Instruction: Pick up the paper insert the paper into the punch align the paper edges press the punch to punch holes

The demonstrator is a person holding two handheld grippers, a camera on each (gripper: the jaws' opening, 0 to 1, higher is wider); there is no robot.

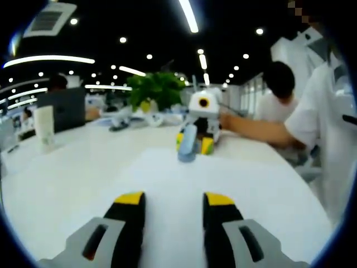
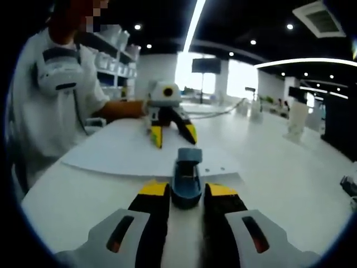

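Lying flat on the white desk, the paper has its near edge tucked into the blue punch; the punch sits between the right tool's yellow-tipped jaws, gripped or merely framed, I cannot tell; the left tool hovers open over the sheet's opposite end, jaws apart on nothing; bare desk spreads to the right of the punch; a person sits at the desk's left edge.
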